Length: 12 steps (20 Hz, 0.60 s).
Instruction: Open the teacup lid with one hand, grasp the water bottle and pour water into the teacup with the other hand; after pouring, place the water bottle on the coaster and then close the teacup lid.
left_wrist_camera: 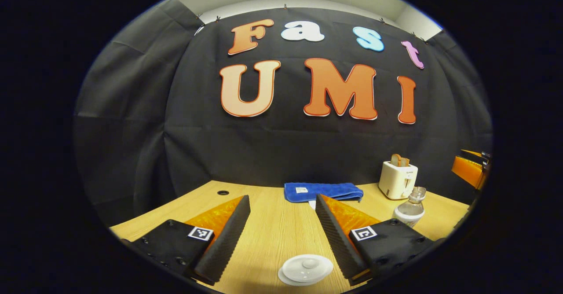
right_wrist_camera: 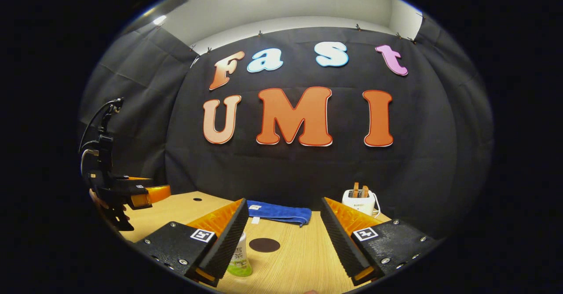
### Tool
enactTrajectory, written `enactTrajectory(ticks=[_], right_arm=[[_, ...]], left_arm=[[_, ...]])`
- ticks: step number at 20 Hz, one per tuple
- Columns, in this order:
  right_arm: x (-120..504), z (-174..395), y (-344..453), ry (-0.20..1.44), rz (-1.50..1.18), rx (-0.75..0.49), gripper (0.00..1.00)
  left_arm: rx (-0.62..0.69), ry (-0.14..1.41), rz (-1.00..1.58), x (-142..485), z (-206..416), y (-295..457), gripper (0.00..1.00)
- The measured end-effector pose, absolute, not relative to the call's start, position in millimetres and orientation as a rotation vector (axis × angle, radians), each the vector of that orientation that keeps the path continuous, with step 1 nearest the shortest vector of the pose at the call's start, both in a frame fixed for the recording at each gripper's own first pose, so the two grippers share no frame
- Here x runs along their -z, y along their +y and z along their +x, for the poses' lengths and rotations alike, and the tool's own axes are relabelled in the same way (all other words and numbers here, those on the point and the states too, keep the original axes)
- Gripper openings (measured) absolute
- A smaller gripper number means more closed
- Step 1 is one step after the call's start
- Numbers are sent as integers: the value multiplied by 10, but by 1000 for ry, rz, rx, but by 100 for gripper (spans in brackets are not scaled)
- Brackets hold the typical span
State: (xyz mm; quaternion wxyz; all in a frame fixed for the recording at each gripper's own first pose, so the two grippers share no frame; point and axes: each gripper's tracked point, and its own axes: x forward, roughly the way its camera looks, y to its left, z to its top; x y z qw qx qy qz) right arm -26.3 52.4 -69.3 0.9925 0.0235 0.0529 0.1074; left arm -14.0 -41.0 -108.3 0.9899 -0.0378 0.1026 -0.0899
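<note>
**Task at its start: lid on the cup, bottle not yet taken**

The wide light wooden table (left_wrist_camera: 272, 223) served as the landmark. At its far edge lay a folded blue cloth (left_wrist_camera: 323, 192), and to the right of the cloth stood a cream toaster (left_wrist_camera: 398, 179) with bread slices in it.

The left gripper (left_wrist_camera: 281, 237) hovered above the near part of the table with its jaws spread wide and nothing between them. Below it, close to the near edge, sat the round white teacup lid (left_wrist_camera: 306, 267), in place on the cup as far as I could judge.

The right gripper (right_wrist_camera: 281, 241) was also released and empty. The clear plastic water bottle (right_wrist_camera: 239, 259) stood on the table just beside its left finger, seemingly not clasped. The small dark round coaster (right_wrist_camera: 264, 244) lay bare, further toward the cloth.

In my judgement, every step was left: lifting the lid, grasping, pouring, setting down, closing.
</note>
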Motion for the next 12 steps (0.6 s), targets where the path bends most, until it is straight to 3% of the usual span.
enactTrajectory(ticks=[1, 12], right_arm=[[757, -294, 582, 126, 60, -243, 98], [1260, -482, 991, 248, 82, -395, 99]], left_arm=[[191, 216, -72, 1148, -151, -444, 94], [280, 395, -14, 1964, -373, -684, 94]])
